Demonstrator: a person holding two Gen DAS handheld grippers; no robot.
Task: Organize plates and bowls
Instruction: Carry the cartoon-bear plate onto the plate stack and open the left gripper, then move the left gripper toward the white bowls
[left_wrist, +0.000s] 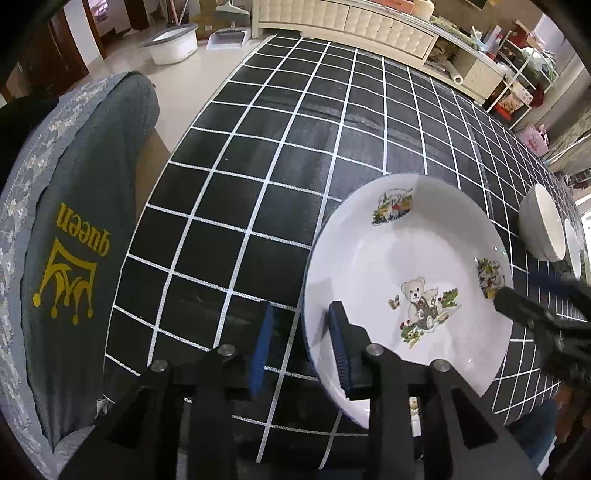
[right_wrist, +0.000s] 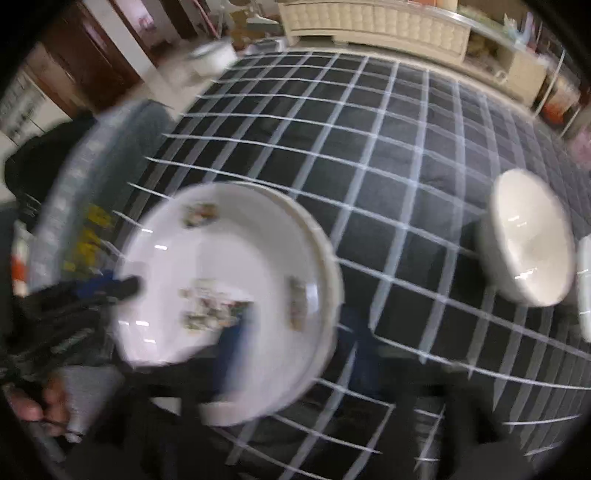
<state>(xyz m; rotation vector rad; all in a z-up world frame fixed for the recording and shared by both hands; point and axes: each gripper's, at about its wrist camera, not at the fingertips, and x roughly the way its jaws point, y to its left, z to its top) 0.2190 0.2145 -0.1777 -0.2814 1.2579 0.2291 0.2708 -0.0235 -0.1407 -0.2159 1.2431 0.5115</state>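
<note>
Left wrist view: left gripper (left_wrist: 301, 345) straddles the near-left rim of the teddy-bear plate (left_wrist: 406, 280) — one blue pad (left_wrist: 340, 347) inside, one outside; a gap shows on both sides, so the jaws stand narrow but not pressing.
Right wrist view: blurred; right gripper (right_wrist: 295, 354) spread wide, one finger over the plate (right_wrist: 229, 295), the other off its rim, holding nothing.
Plate: on the black checked tablecloth (left_wrist: 258, 166); a second rim shows beneath it in the right view.
White bowl (left_wrist: 541, 227): well apart to the right — another white dish just beside it at the frame edge.
Left of table: grey cushion (left_wrist: 74, 221) with a gold crown.
</note>
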